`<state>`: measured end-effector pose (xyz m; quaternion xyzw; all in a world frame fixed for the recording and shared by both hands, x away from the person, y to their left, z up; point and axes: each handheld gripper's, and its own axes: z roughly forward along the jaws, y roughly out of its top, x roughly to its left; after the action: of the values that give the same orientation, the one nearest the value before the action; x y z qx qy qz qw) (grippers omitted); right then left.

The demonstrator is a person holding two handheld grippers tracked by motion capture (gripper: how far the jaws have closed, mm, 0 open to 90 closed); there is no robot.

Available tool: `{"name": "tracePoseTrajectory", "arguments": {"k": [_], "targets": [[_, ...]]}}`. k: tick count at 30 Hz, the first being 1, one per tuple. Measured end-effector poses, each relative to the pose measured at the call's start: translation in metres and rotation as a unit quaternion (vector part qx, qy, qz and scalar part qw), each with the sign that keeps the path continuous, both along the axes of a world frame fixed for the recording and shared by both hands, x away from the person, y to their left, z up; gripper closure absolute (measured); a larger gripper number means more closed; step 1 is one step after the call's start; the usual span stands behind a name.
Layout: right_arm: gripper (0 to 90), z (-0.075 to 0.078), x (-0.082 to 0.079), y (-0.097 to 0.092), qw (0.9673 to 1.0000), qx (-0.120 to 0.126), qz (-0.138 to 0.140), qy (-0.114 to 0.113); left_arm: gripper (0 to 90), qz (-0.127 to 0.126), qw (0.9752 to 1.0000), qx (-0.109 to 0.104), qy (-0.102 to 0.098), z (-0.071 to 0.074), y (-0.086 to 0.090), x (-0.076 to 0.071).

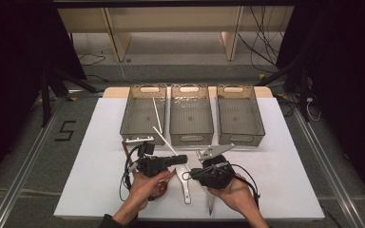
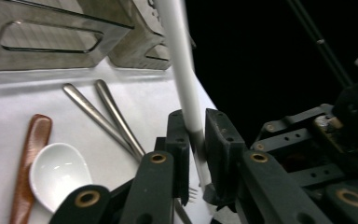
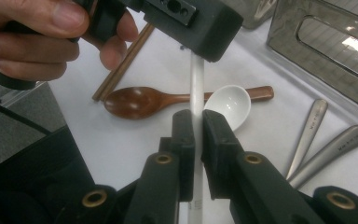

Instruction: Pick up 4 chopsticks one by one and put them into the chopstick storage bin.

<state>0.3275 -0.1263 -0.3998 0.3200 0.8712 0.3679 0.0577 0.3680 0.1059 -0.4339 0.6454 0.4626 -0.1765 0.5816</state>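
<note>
Left gripper view: a smooth white chopstick [image 2: 182,79] — round, matte, slim — is seen clamped between the black jaws of the left gripper [image 2: 196,154], pads pressed on it. Right gripper [image 3: 197,140] is likewise closed tight on the same stick further along, w/ the stick running between both tools. Beside the stick a glossy white ceramic spoon [image 3: 230,105] is laid over a dark wooden spoon [image 3: 142,100], touching it; brown wooden chopsticks [image 3: 123,63] lie beyond the wooden spoon, two brushed-metal handles [image 3: 324,140] on the other side of the stick. Grey mesh-bottom bins [image 1: 191,114] stand behind the stick. Left hand [image 1: 145,185] is held palm-up under its gripper — jaws aimed across toward the right hand [image 1: 237,192].
</note>
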Motion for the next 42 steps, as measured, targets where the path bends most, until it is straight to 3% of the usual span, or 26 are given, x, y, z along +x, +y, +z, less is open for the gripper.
{"name": "tracePoseTrajectory", "arguments": {"k": [2,6,13,23,31,42], "targets": [[83.6,-0.001,0.0,0.001,1.0,0.001,0.0,-0.001,83.4,-0.002,1.0,-0.004,0.002,0.001,0.0,-0.001],[81.5,0.001,0.0,-0.001,1.0,0.005,0.001,0.002,83.8,-0.002,0.9998,0.013,-0.016,0.006,0.001,-0.001],[61.0,0.008,0.001,-0.018,0.9997,0.018,-0.016,0.0,84.0,0.022,0.9986,0.032,-0.035,0.015,0.019,0.005],[41.6,-0.001,-0.002,-0.045,0.9986,0.014,-0.051,0.005,83.9,0.068,0.9946,0.051,-0.061,0.035,0.057,0.018],[36.9,-0.011,-0.008,-0.066,0.9972,0.019,-0.072,0.009,83.9,0.1,0.9914,0.057,-0.063,0.053,0.086,0.042],[33.6,-0.016,-0.015,-0.078,0.9964,0.023,-0.081,0.004,83.8,0.128,0.9848,0.094,-0.068,0.08,0.103,0.081]]}}
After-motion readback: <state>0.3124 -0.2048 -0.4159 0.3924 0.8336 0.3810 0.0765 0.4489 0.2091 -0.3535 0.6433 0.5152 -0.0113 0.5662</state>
